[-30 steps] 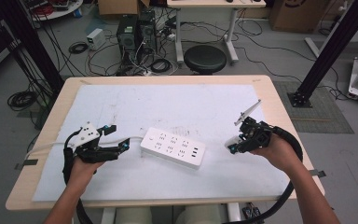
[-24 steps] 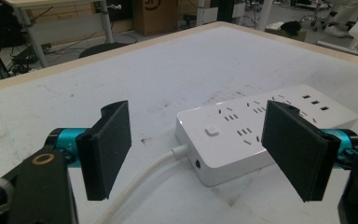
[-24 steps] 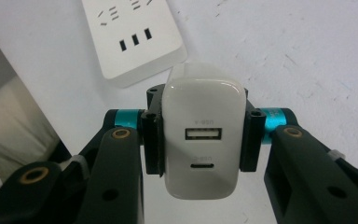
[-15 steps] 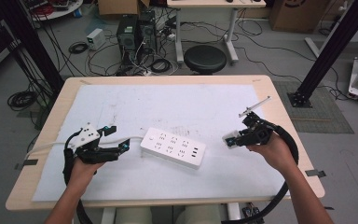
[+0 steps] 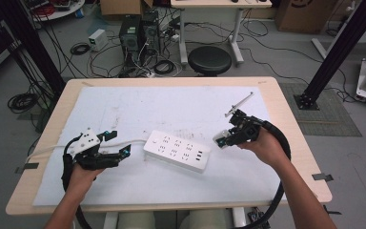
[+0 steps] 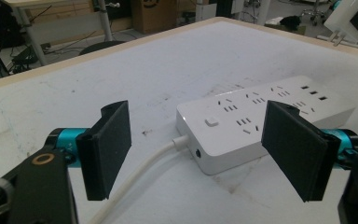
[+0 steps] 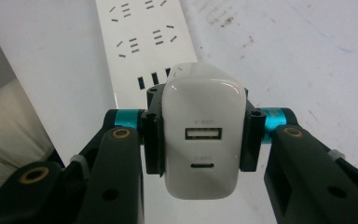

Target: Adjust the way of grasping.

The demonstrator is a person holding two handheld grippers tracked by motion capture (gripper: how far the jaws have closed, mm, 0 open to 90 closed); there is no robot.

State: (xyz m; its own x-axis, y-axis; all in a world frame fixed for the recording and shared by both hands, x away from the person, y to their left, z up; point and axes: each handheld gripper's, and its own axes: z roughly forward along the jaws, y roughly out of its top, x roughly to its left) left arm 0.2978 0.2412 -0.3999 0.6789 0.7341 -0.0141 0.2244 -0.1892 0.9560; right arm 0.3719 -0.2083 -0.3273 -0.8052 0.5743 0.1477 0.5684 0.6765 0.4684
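A white power strip lies flat in the middle of the white mat, its sockets up and its white cord running off to the left. My left gripper stands open just left of the strip, its jaws spread either side of the cord end of the power strip. My right gripper hovers right of the strip, shut on a white USB charger. The charger's two ports face the camera, with the power strip below and beyond it.
A thin metal rod lies on the mat at the back right. The mat covers most of the wooden table. Behind the table stand a black stool, computer towers and tangled cables on the floor.
My right gripper has moved left, closer to the power strip, carrying the charger. The left gripper has stayed in place.
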